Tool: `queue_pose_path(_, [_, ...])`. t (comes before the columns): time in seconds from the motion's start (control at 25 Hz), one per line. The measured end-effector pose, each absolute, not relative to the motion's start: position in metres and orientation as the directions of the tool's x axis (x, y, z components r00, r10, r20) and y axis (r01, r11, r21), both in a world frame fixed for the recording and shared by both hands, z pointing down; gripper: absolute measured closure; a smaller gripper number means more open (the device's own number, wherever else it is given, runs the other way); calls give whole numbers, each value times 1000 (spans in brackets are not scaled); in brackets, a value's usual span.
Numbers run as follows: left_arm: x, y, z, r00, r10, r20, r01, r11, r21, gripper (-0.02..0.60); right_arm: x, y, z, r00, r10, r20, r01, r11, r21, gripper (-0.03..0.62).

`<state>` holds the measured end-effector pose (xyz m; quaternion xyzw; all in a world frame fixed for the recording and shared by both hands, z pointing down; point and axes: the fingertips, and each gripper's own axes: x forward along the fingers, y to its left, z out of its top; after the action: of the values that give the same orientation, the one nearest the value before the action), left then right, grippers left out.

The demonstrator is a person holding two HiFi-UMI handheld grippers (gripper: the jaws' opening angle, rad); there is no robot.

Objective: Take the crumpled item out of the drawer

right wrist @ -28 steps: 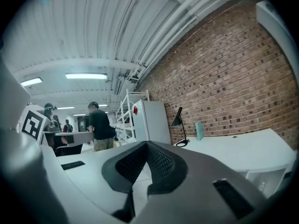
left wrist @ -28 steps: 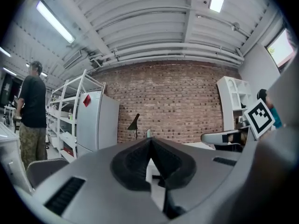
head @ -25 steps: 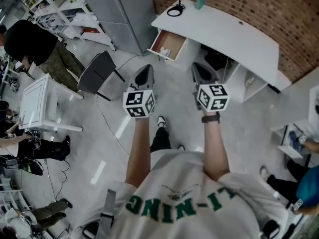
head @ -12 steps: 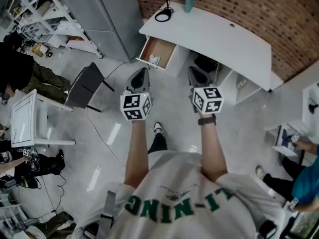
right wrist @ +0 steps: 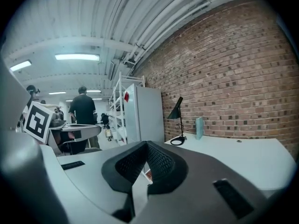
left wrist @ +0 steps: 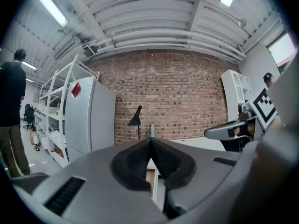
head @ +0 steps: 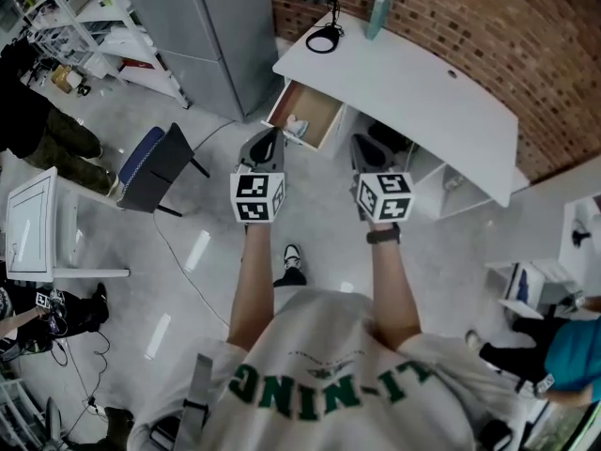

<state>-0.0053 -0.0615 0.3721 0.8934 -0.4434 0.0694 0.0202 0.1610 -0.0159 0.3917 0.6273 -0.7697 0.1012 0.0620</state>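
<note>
A white desk (head: 423, 83) stands against the brick wall, with its wooden drawer (head: 315, 106) pulled open at the left end. A pale crumpled item (head: 295, 128) lies at the drawer's near edge. My left gripper (head: 265, 145) is held out in the air in front of the drawer, its tip just short of it, jaws shut and empty (left wrist: 151, 140). My right gripper (head: 365, 148) is level with it to the right, aimed below the desk top, also shut with nothing in it (right wrist: 146, 143). Both are well above the floor.
On the desk stand a black lamp (head: 324, 7) and a teal box (head: 377, 12). A grey cabinet (head: 188, 26) is left of the desk, a dark chair (head: 155, 167) and a white table (head: 38, 224) further left. People stand at the left and right edges.
The head view has shifted, and the open drawer now lies closer to my left gripper's tip. Both grippers stayed shut, side by side.
</note>
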Motion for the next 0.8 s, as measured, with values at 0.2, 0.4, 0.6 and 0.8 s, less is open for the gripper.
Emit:
queue_pose_path(0.2, [-24, -104, 389, 606, -777, 168, -788, -616, -5, 588, 139, -62, 408, -212, -943, 256, -977, 198, -80, 591])
queue_pose_path(0.4, [-48, -148, 404, 605, -773, 194, -788, -615, 6, 588, 123, -113, 422, -200, -940, 275, -979, 182, -92, 591])
queue_pose_path(0.6, [-54, -180, 428, 625, -751, 215, -773, -633, 38, 588, 103, -147, 446, -211, -926, 313, -977, 188, -102, 591])
queue_pose_path(0.8, [-42, -201, 449, 652, -718, 244, -749, -659, 64, 588, 104, -171, 470, -220, -907, 359, -975, 195, -104, 591])
